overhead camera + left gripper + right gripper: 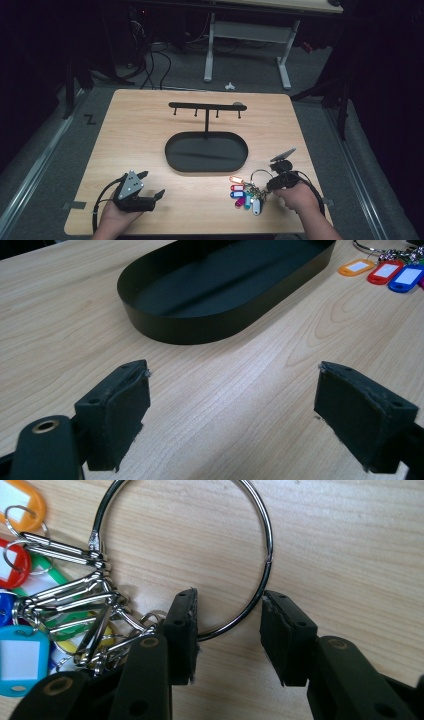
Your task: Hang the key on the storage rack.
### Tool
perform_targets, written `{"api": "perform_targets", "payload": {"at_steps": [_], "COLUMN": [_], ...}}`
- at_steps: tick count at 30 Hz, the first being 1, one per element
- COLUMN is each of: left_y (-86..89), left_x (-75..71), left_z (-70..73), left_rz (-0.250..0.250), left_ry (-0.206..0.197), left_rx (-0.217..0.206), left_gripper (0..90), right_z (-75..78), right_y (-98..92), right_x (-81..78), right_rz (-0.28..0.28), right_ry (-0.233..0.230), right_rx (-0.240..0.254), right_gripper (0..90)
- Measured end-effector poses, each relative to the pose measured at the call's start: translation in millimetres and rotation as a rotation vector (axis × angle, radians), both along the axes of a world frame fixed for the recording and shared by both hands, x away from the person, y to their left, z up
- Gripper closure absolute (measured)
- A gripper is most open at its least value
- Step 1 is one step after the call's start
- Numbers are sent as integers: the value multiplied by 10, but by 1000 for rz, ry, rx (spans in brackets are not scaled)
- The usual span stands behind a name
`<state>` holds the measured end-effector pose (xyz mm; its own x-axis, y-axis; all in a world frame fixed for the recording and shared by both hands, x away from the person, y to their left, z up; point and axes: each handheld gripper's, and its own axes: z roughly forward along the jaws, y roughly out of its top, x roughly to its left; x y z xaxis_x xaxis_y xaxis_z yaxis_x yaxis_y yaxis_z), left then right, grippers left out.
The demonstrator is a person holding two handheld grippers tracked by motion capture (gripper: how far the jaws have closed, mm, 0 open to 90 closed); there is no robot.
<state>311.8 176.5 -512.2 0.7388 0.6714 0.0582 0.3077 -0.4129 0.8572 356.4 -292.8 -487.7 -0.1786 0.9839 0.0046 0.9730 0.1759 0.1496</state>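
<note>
A wooden tabletop (145,130) carries a black oval tray (206,152) with a hook rack (207,106). The left claw (150,186) gapes empty, near the tray. The right claw (227,625), part open, straddles the key ring (260,540) beside coloured tags (243,195).

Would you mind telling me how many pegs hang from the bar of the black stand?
4, spaced along the bar: far left, left of the post, right of it, far right.

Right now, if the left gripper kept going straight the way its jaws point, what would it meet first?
Probably the near wall of the black oval tray. The left gripper is open, with bare table ahead of it before the tray, though depth is uncertain.
</note>
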Motion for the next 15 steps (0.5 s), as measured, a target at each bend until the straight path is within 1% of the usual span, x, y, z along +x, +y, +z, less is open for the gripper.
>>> {"api": "perform_targets", "payload": {"at_steps": [2,3,4,6,9,13,14,15], "left_y": [2,2,1,-4,-19,-38,-39,-41], "left_x": [-2,-3,-2,0,5,7,6,6], "left_z": [-2,-3,-4,-7,-15,-23,-21,-21], "left_rz": [0,1,1,-2,-6,-14,-16,-17], "left_ry": [2,1,2,5,6,6,8,7], "left_rx": [5,4,5,10,13,18,20,21], "left_gripper": [152,153,153,153,154,154,154,154], "right_z": [6,-3,1,20,48,21,10,-1], "right_y": [-2,-11,-5,-11,-31,-30,-21,-15], "right_x": [-9,-12,-19,-22,-24,-33,-36,-40], "right_rz": [1,12,-1,3,-10,-24,-23,-23], "right_ry": [16,5,12,17,10,23,34,22], "right_rx": [-6,-6,-6,-11,8,17,7,9], "right_gripper": [590,586,584,578,574,577,578,595]}}
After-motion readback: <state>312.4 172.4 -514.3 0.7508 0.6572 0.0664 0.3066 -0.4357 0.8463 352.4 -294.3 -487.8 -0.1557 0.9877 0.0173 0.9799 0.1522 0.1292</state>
